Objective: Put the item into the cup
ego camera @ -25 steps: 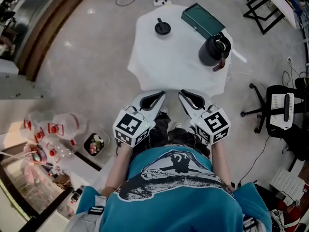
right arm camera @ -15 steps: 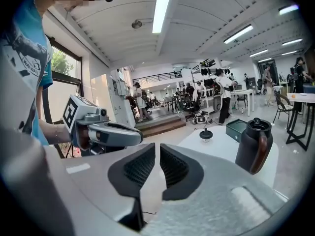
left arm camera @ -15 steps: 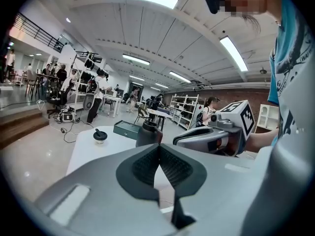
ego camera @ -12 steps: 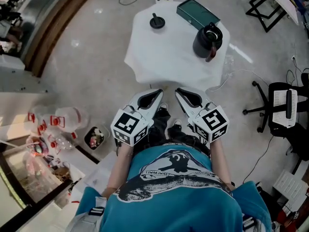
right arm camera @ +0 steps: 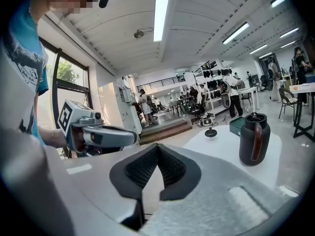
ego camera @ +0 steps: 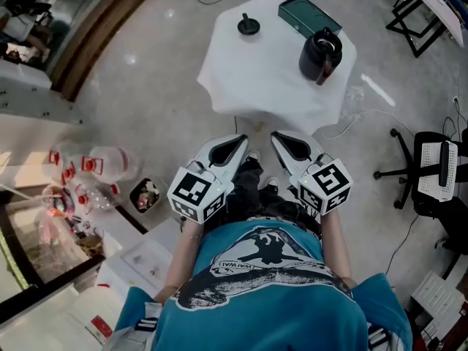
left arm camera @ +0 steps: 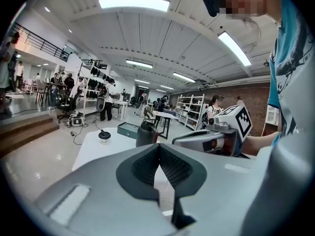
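A small table under a white cloth (ego camera: 241, 79) stands ahead of me. On it are a black jug-like cup with a brown handle (ego camera: 322, 54), a small black knobbed lid (ego camera: 248, 26) and a dark green box (ego camera: 309, 14). My left gripper (ego camera: 243, 138) and right gripper (ego camera: 276, 135) are held side by side near my waist, short of the table. Both are shut with nothing in them. In the left gripper view the pads meet at the left gripper's tip (left arm camera: 158, 147), with the cup (left arm camera: 146, 133) and lid (left arm camera: 104, 135) beyond. The right gripper view shows the cup (right arm camera: 254, 139) right of the right gripper's tip (right arm camera: 157, 147).
A black office chair (ego camera: 433, 168) stands at the right, with cables (ego camera: 351, 112) on the floor near the table. Plastic bottles (ego camera: 91, 172) and a small bin (ego camera: 145, 194) lie at my left. People, desks and shelves fill the hall's background (left arm camera: 103, 100).
The head view has shifted a little, so the table sits slightly higher and further right in the frame. Both grippers stay shut in the same pose at my waist.
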The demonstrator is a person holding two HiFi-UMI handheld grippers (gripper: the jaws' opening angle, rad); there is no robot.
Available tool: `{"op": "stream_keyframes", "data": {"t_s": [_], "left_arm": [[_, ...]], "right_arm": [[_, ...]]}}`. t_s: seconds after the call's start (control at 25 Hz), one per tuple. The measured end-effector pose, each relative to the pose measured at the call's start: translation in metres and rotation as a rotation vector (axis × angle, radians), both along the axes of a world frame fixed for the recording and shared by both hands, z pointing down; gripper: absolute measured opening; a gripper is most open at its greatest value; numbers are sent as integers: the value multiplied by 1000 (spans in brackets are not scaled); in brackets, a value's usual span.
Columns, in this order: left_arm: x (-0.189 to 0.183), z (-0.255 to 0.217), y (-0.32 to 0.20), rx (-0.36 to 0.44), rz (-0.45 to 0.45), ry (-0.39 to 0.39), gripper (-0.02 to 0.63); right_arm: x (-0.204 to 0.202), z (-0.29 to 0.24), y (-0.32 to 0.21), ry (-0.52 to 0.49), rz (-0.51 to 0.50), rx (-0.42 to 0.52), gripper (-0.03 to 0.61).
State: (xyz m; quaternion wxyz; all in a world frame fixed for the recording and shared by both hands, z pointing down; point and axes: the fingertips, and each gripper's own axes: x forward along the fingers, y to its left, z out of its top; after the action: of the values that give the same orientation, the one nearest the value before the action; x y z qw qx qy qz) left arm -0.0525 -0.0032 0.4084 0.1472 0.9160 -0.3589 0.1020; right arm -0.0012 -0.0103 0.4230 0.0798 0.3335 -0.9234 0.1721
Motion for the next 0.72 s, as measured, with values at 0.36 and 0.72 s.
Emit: {"op": "stream_keyframes", "data": {"t_s": [0.36, 0.72], "left_arm": [[9, 9, 35, 5, -35, -16, 11], [23, 15, 58, -4, -21, -6, 11]], "right_arm": [[4, 10, 32, 25, -70, -9, 2], [5, 12, 52, 49, -126, -10, 2]]}}
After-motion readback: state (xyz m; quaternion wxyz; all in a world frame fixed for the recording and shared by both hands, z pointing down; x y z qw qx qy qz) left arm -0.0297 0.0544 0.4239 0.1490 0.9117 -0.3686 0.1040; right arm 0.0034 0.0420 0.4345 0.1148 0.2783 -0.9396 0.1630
